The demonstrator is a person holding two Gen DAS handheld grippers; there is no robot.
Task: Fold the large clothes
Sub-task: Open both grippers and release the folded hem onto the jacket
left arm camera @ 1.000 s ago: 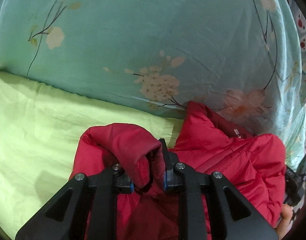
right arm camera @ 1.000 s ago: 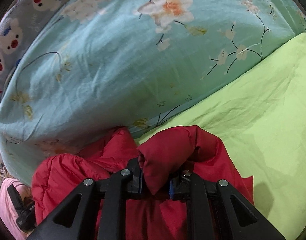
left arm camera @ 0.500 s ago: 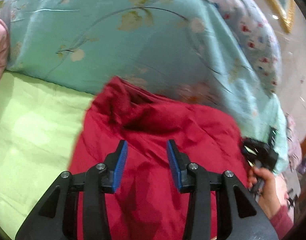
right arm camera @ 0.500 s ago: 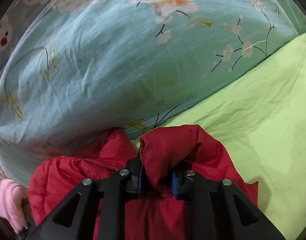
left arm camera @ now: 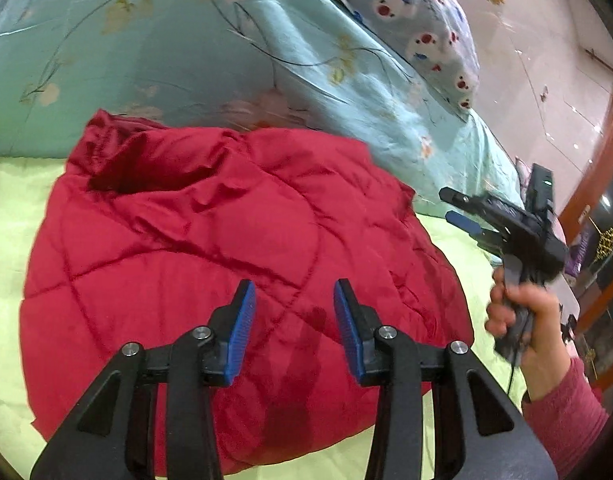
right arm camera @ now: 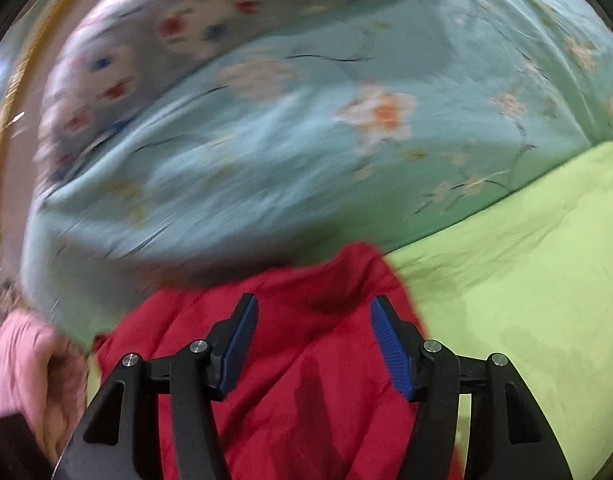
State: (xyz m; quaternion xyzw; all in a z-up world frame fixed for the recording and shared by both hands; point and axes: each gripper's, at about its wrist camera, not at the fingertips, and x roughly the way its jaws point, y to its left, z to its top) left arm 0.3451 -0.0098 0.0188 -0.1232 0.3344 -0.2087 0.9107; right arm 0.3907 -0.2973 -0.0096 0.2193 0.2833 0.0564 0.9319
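Though the right wrist view is smeared with blur, the red quilted jacket [left arm camera: 226, 264] can be made out lying in a folded mound on the lime-green sheet [left arm camera: 10, 216], its far edge against the teal floral duvet [left arm camera: 210, 52]. The jacket's near edge is cut off behind the left gripper [left arm camera: 293, 314], which hovers above it with jaws spread wide, holding nothing. The right gripper [right arm camera: 313, 338] is likewise parted and empty; seen from the left, the right hand [left arm camera: 522, 320] holds it up beside the jacket, pointing toward the duvet.
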